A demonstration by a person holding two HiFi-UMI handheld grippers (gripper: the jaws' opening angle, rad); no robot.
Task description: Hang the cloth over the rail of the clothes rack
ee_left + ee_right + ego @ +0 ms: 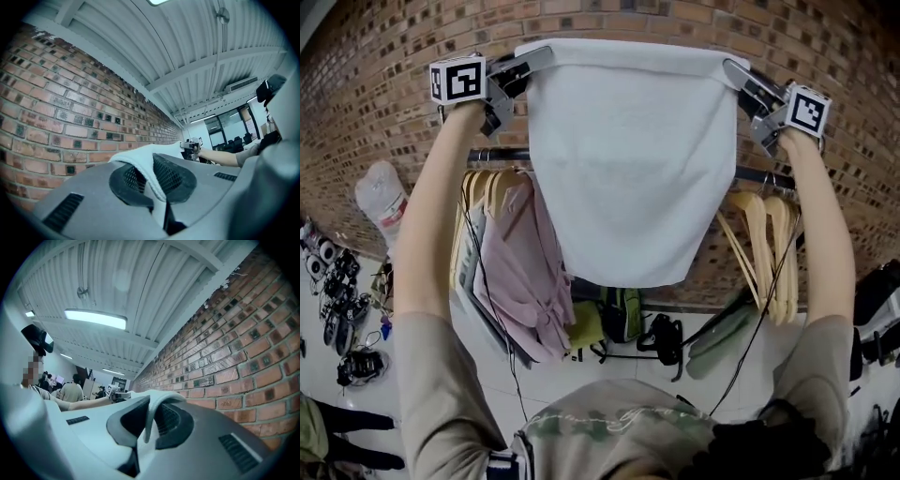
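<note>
A white rectangular fabric cloth [628,159] hangs spread flat between the claws: the left claw [536,58] is clamped tight on one top corner, the right claw [734,71] on the other. Beneath both claws, behind the cloth, runs the dark metal rail [499,154] with pale wooden hangers [492,190] and a pink garment [525,272]
</note>
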